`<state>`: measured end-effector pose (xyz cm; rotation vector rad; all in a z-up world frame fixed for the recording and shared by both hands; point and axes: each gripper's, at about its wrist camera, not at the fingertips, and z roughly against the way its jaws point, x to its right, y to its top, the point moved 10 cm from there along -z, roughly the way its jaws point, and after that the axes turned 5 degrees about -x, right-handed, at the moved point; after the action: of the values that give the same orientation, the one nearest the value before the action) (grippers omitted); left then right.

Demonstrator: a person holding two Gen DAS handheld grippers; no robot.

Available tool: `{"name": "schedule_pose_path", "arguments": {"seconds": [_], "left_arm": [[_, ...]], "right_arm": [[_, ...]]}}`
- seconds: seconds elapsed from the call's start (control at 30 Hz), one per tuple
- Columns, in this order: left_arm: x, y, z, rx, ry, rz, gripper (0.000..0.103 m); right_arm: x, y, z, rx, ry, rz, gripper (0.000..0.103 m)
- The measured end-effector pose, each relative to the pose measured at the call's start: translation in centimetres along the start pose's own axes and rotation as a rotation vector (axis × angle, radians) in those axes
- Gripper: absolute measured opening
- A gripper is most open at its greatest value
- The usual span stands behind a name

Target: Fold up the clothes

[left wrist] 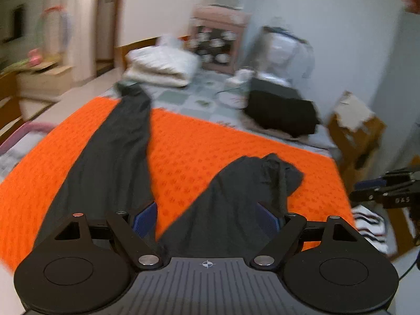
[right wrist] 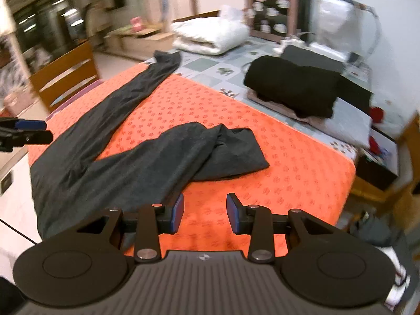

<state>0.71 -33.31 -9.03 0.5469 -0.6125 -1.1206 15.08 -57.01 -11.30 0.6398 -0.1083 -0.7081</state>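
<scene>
Soft indoor light is reaching me evenly, while motion blur is smearing the room and fisheye curvature is bending the dark-cornered edges.

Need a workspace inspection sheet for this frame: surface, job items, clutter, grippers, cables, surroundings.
Surface: orange blanket with a small repeated print covers the near part of the bed; a pale patterned sheet shows beyond it.
Job's things: dark grey trousers spread out, one leg straight, the other leg's end folded back on itself.
Clutter: folded black garment, white duvet and a box with a crockery picture at the far end.
Grippers: left gripper jaws wide open above the trousers; right gripper jaws open above bare blanket, holding nothing.
Cables: a thin cord near the black garment.
Surroundings: wooden chair; striped cloth beside the bed.
</scene>
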Motion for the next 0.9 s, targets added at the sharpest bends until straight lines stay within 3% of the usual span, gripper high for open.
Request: {"name": "schedule_pose_path", "arguments": {"seconds": [0.2,0.63,0.9], "left_arm": [[3.7,-3.5,1.4,0.006,0.124,0.176,0.083],[10.4,-5.6,0.5,0.016,0.159,0.192,0.083],[11.7,-5.9,-1.9,0.011,0.231,0.289,0.083]], "right_arm": [[3.3,2.1,-0.3,-0.022,0.085,0.134,0.041],[7.9,7.3,-4.7,-0.040,0.101,0.215,0.041],[7.8,10.4,-11.1,-0.103,0.164,0.424,0.041]]}}
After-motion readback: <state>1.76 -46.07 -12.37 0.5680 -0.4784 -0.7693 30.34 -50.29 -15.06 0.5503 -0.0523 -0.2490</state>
